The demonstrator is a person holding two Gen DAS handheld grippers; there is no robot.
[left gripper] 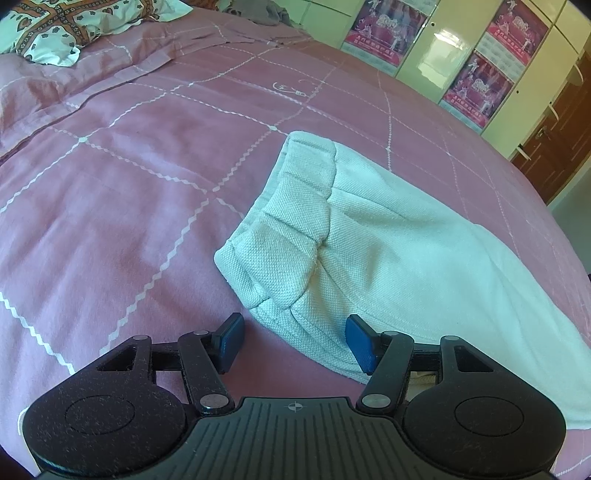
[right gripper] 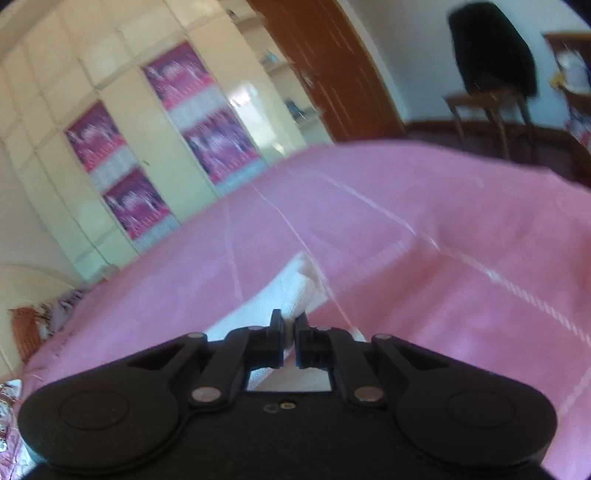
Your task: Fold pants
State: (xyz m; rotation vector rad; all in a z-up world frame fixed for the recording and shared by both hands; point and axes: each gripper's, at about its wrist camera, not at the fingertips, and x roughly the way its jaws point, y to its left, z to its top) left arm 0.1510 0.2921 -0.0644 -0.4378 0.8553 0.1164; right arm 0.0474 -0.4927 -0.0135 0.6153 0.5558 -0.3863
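Note:
White pants (left gripper: 388,236) lie flat on the pink bedspread (left gripper: 129,184), their gathered waistband (left gripper: 291,214) nearest the left wrist camera. My left gripper (left gripper: 295,339) hovers open just short of the waistband's near corner. One blue pad (left gripper: 231,338) stands over bare bedspread and the other over the pants' edge, and neither presses on the cloth. In the blurred right wrist view my right gripper (right gripper: 290,326) is shut on a bunched end of the white pants (right gripper: 299,291), low over the pink bedspread (right gripper: 424,240). The rest of the pants is hidden behind the gripper.
A patterned pillow (left gripper: 55,33) and a grey garment (left gripper: 258,13) lie at the bed's far end. Pale wardrobe doors with pink posters (left gripper: 469,55) line the far side. A wooden door (right gripper: 332,74) and a chair with a dark cloth (right gripper: 491,70) stand beyond the bed.

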